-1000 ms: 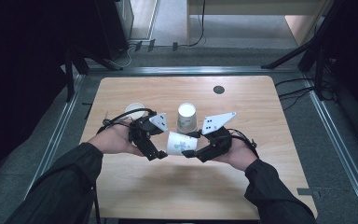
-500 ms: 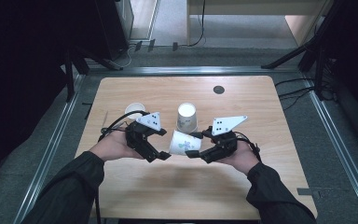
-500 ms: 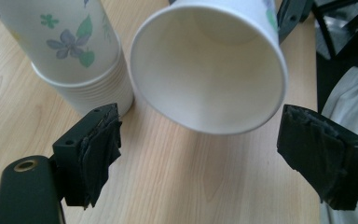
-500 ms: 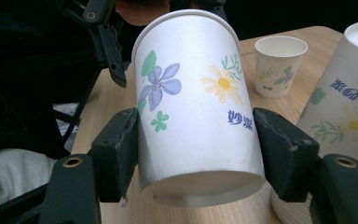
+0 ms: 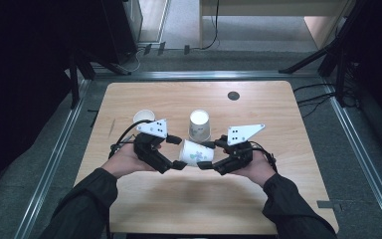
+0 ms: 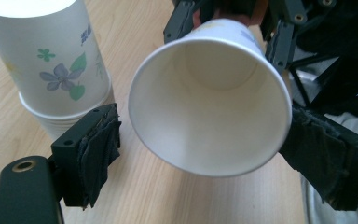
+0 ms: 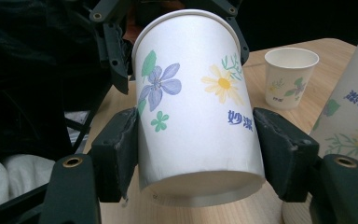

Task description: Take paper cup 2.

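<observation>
Since the earlier frame we note the left tool (image 5: 176, 153) has been opening its jaws; they now stand released around the rim of the white flower-printed paper cup (image 5: 193, 153), one pad clear of it in the left gripper view. The right tool (image 5: 205, 155) is clenched on the cup's base end, pads pressed to both sides. The cup lies on its side in mid-air at frame centre above the wooden bench (image 5: 278, 109). An upturned stack of matching cups (image 5: 199, 125) stands just behind; an upright cup (image 5: 143, 117) sits upper left.
</observation>
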Available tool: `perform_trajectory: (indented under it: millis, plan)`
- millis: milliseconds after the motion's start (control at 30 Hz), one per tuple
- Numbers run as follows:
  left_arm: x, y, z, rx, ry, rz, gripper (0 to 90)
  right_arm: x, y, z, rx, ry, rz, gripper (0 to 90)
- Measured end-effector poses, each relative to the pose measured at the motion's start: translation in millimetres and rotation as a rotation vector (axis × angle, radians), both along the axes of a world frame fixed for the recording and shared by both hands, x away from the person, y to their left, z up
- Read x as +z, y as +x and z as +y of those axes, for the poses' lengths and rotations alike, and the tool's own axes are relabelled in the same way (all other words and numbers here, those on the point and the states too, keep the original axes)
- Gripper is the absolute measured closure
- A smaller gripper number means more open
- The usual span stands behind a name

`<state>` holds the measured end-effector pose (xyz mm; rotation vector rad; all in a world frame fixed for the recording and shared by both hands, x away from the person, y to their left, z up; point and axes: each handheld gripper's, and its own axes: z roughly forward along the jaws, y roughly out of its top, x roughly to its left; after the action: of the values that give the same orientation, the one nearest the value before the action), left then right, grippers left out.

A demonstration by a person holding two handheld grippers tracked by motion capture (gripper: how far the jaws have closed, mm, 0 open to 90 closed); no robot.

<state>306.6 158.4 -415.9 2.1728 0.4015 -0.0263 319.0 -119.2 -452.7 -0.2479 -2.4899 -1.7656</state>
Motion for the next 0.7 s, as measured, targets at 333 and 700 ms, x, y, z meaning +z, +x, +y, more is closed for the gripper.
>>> perform_trajectory:
  millis: [333,700]
  plan:
    - [-8.9,0.1,-3.0,-0.008,-0.037,0.016,15.6,-0.5,-0.8,3.6,0.023,0.000,0.006,34.6]
    - [-10.8,1.4,-6.1,-0.013,-0.049,0.014,18.8,-0.2,-0.2,5.4,0.024,0.002,0.012,34.7]
